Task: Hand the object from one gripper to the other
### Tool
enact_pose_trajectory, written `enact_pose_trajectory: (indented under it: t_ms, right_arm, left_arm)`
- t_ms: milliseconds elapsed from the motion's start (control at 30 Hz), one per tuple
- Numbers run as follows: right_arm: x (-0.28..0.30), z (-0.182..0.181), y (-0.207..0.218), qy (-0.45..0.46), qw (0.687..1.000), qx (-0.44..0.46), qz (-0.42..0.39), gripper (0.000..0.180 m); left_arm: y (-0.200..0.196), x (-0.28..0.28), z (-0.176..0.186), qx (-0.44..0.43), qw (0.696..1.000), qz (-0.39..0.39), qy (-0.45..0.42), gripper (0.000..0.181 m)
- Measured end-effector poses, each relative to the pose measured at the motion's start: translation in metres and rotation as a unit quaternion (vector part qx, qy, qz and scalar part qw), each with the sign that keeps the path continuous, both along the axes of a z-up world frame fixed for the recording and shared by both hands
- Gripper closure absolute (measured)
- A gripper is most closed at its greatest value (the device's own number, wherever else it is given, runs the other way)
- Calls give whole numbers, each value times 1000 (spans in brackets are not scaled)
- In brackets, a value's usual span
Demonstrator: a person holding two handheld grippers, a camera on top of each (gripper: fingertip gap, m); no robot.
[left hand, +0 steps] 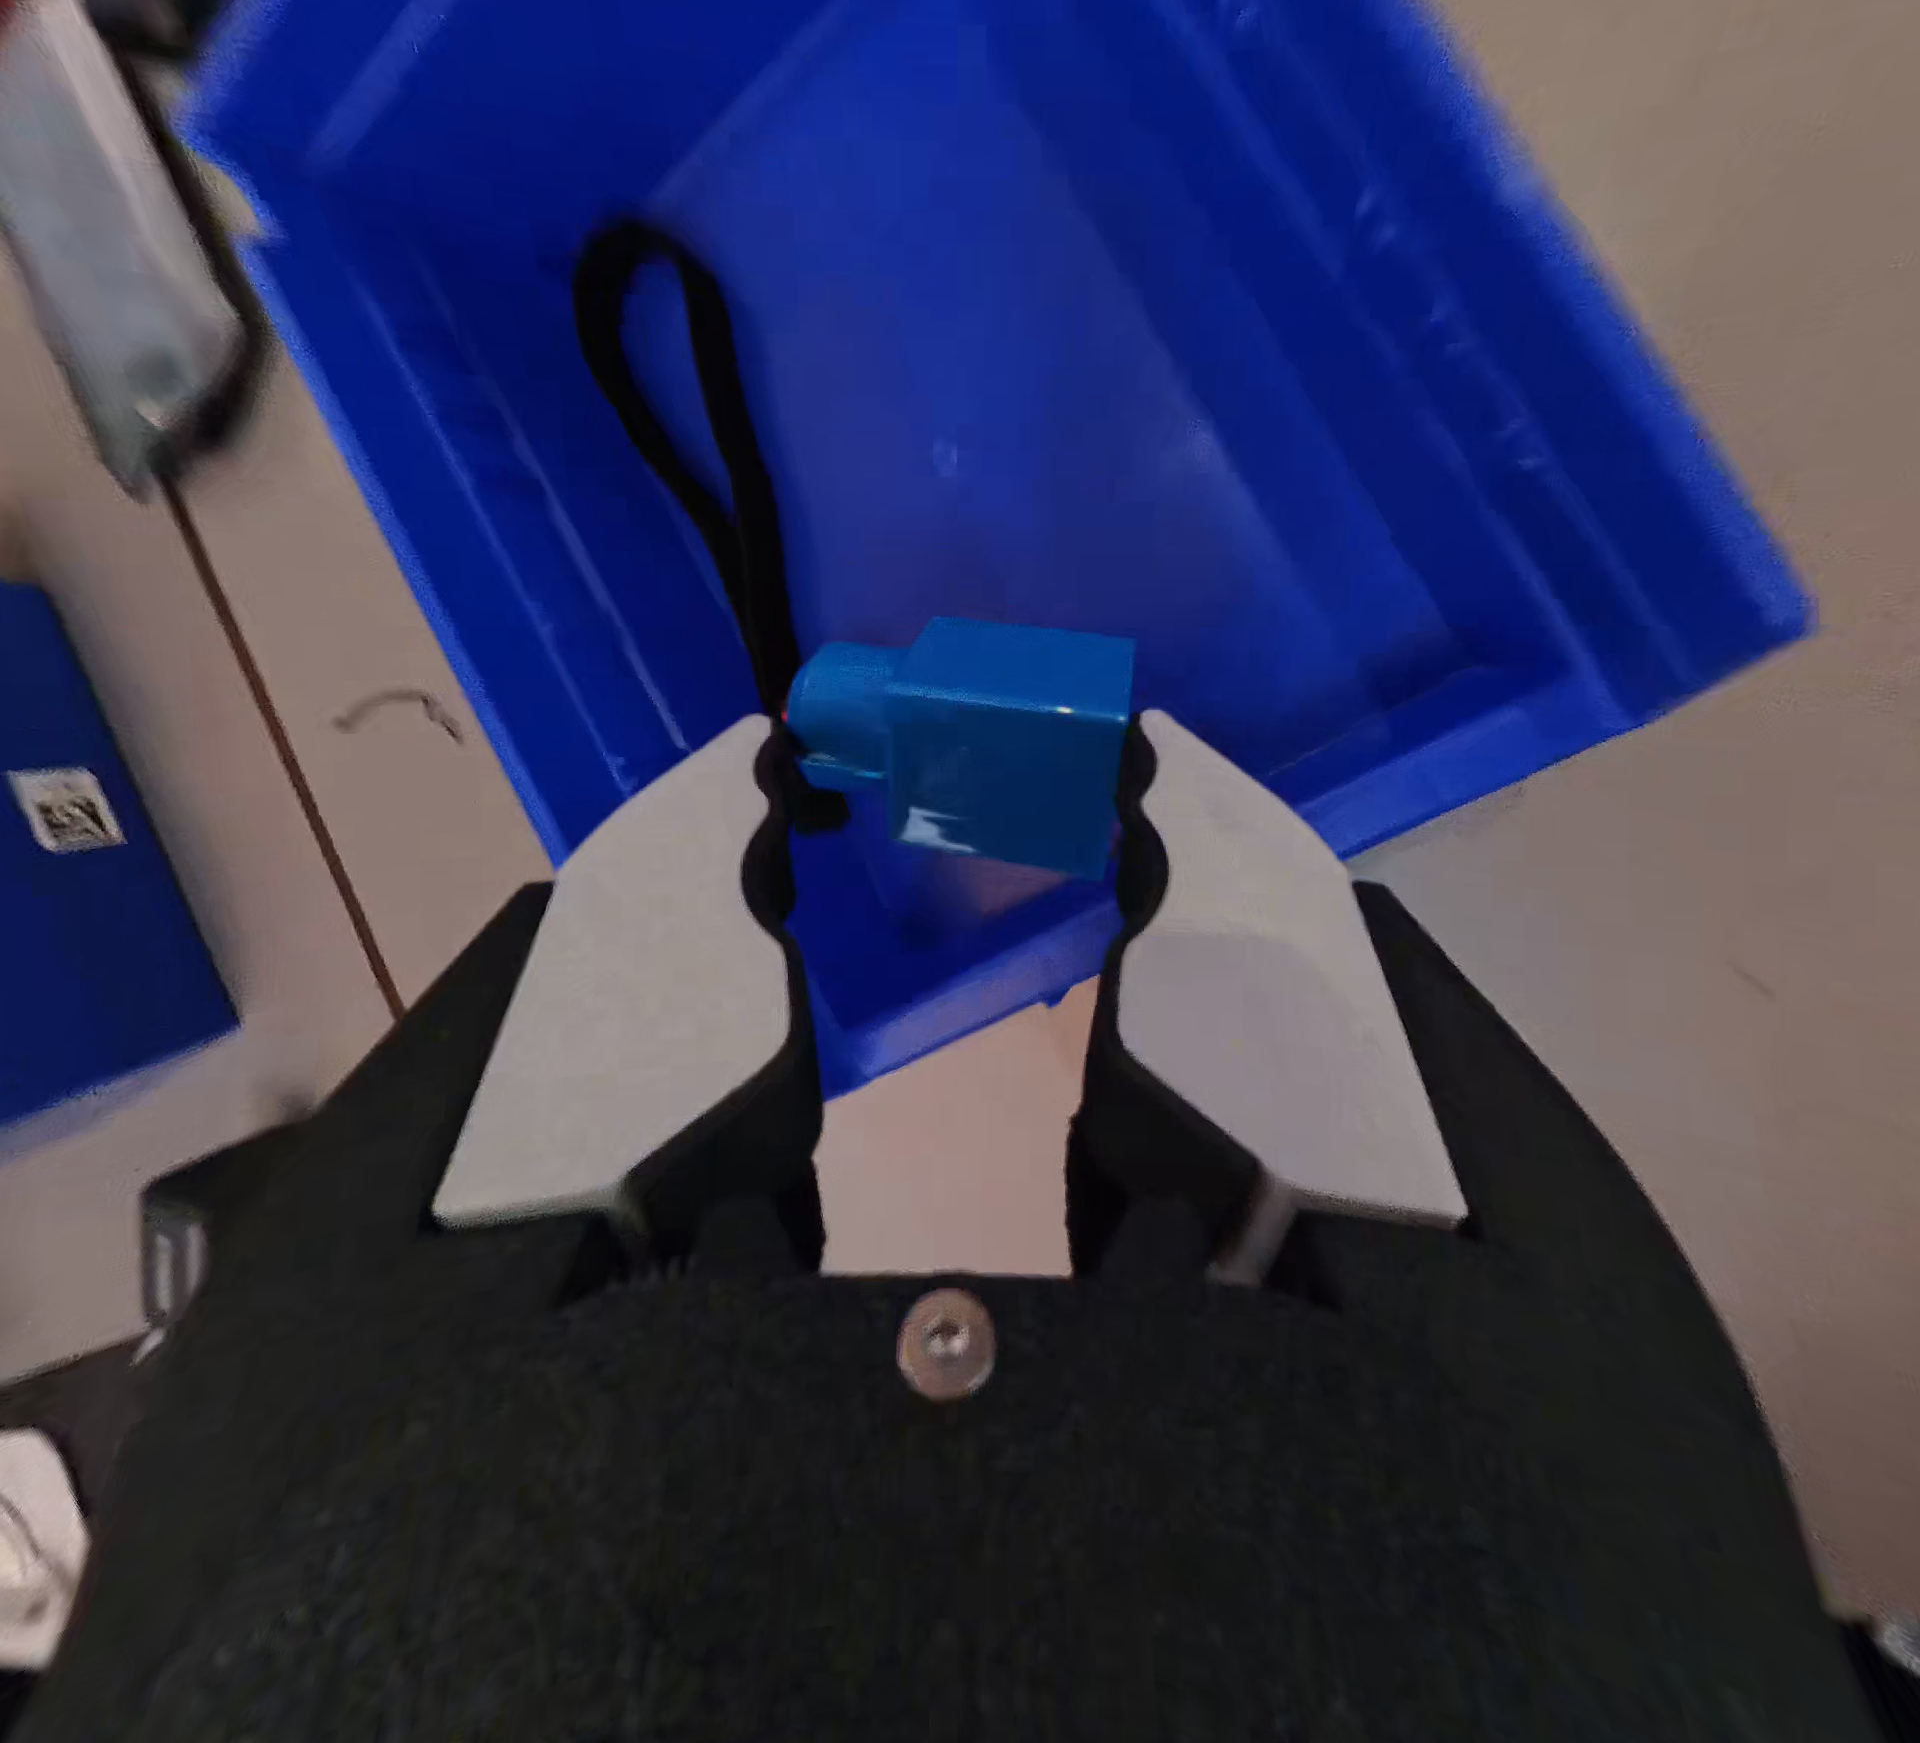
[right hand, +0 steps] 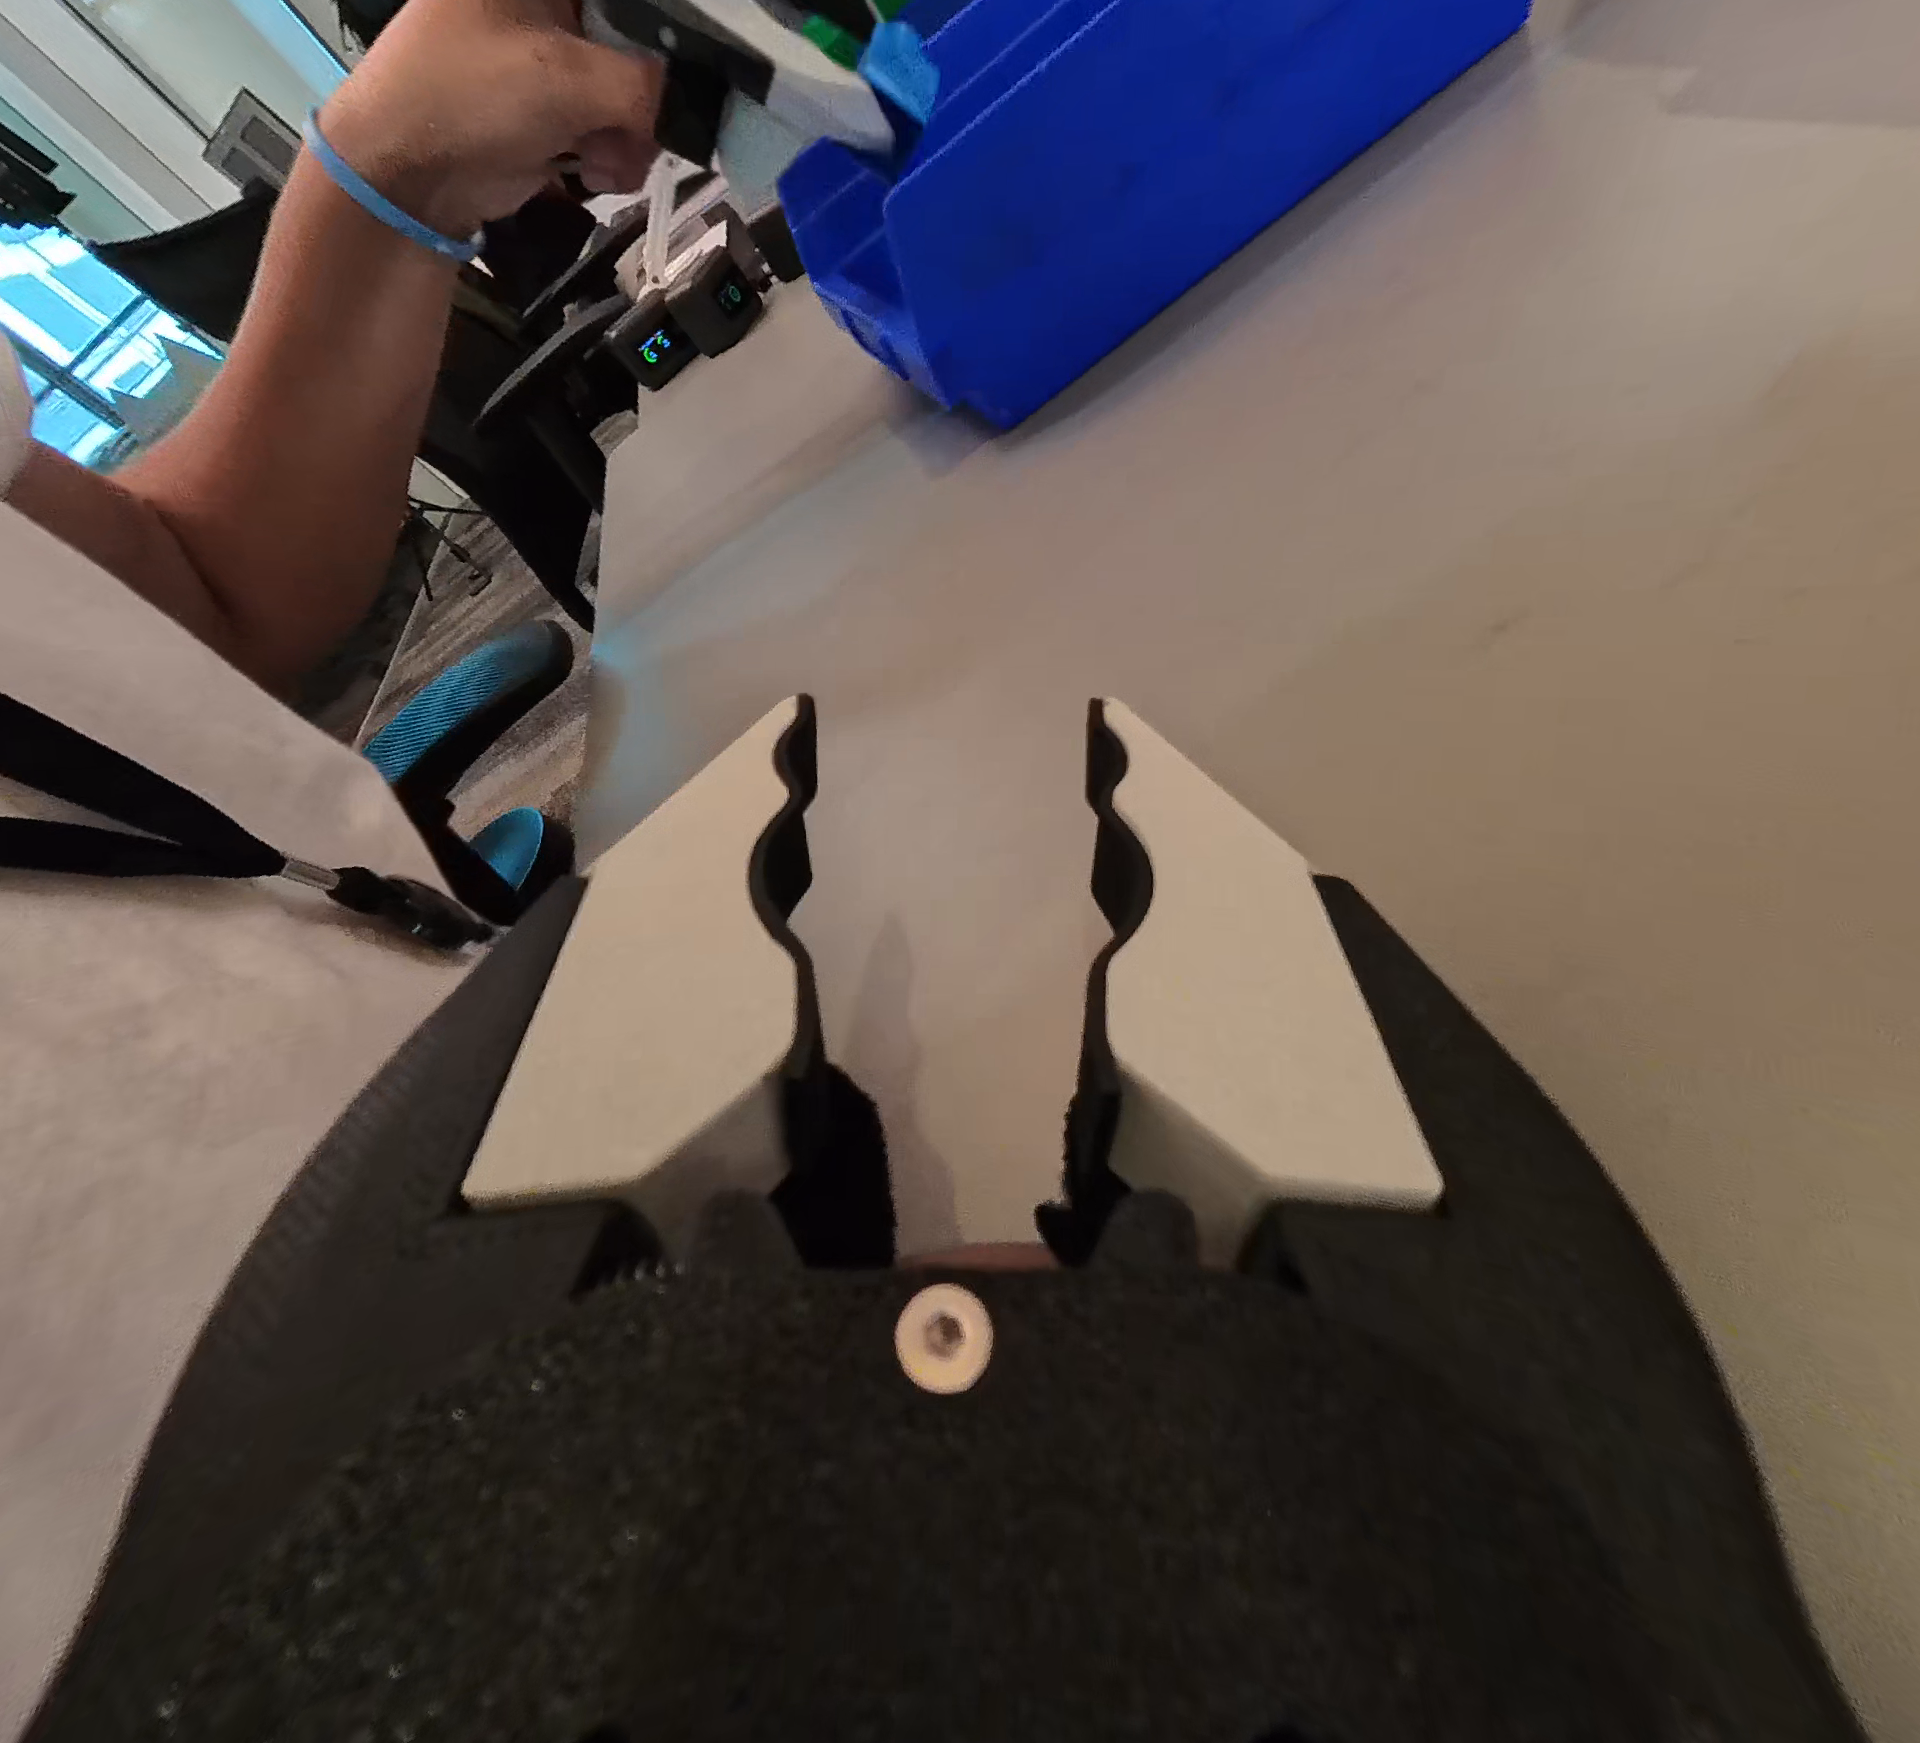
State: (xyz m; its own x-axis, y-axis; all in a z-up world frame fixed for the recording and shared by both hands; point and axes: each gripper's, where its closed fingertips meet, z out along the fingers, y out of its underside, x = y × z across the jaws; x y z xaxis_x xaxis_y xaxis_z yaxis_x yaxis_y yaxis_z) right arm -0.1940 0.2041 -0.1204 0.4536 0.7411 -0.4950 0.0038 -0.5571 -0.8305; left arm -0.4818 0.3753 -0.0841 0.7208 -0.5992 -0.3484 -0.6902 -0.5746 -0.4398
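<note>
- The left tongs [left hand: 951, 763] grip a small blue block [left hand: 987, 743] between their tips, held in the air over the open blue bin [left hand: 1299, 259].
- A black cord loop [left hand: 675, 405] hangs from the block's narrower end (beside the left-hand finger).
- The right tongs [right hand: 951, 727] are spread apart with nothing between them, low over the grey worktop [right hand: 1455, 550].
- In the right wrist view, a person's hand [right hand: 488, 104] carries the left tongs at the bin's near end, well apart from the right tongs.
</note>
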Motion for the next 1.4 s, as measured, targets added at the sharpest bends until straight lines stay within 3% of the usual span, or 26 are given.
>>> enact_pose_trajectory:
  t_ms: [133, 233, 400, 600, 700, 900, 1033, 1233, 1333, 1400]
  right_arm:
    - [-9, -1, -9, 6, 999, -36, 25, 128]
    - [-23, -9, -27, -22, 990, -94, 98, 127]
    - [-48, 38, -25, 78, 975, -121, 170, 122]
    - [-56, 87, -16, 252, 920, -185, 235, 119]
    - [-57, 86, -30, 288, 898, -210, 258, 120]
    - [-54, 78, -45, 292, 899, -211, 248, 128]
    - [-53, 75, -39, 293, 907, -202, 226, 146]
    - [-46, 60, -19, 261, 935, -171, 168, 147]
    - [-25, 54, 5, 227, 961, -128, 93, 147]
    - [0, 42, 28, 149, 987, -66, 9, 147]
  left_arm:
    - [-17, 38, 33, 108, 990, -68, -59, 121]
    - [-29, 65, 55, 188, 973, -106, -81, 121]
    - [-89, 146, 99, 284, 885, -282, -240, 122]
    - [-162, 210, 82, 289, 819, -378, -321, 122]
    - [-183, 227, 66, 302, 812, -403, -296, 122]
    - [-197, 244, 57, 349, 803, -420, -238, 123]
    - [-190, 243, 56, 373, 805, -398, -234, 123]
    - [-174, 243, 36, 353, 826, -350, -266, 125]
    - [-167, 238, 30, 347, 831, -287, -326, 129]
    - [-162, 235, 25, 331, 840, -247, -352, 130]
